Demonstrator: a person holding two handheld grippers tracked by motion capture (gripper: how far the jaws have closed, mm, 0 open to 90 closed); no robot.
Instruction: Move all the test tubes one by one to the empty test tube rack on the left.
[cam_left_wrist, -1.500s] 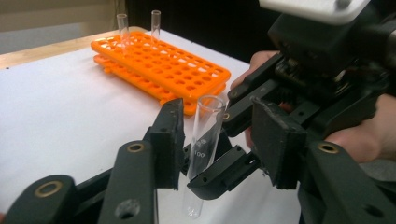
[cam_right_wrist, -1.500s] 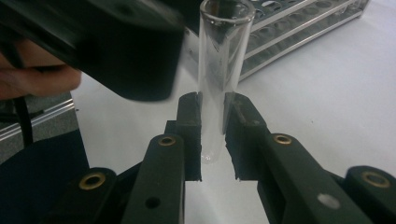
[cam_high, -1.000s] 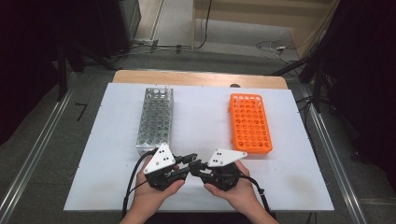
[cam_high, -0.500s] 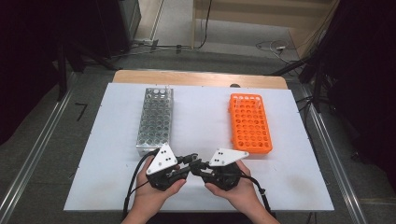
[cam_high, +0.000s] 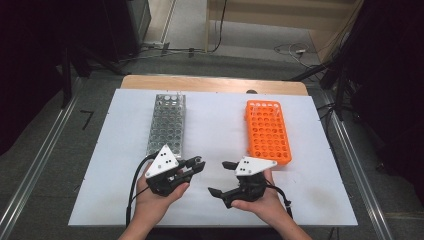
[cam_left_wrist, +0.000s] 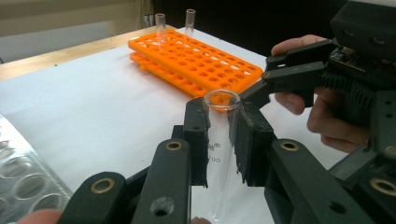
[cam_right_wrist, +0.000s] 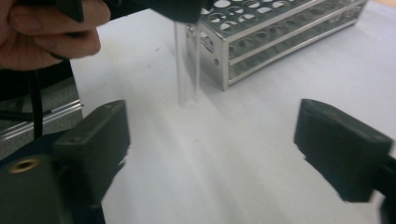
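Our left tool (cam_left_wrist: 223, 140) clamps an upright glass test tube (cam_left_wrist: 221, 135) above the worktop (cam_high: 220, 130); our right tool (cam_right_wrist: 210, 140) has just been opening, nothing between its jaws. The grip looks low-set, so the tube may slip or tilt before reaching the orange rack (cam_high: 267, 131).

test tube (cam_left_wrist: 221, 140) bottom behind gripper pads

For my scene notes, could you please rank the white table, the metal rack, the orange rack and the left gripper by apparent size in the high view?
1. white table
2. metal rack and orange rack: look alike, unranked
3. left gripper
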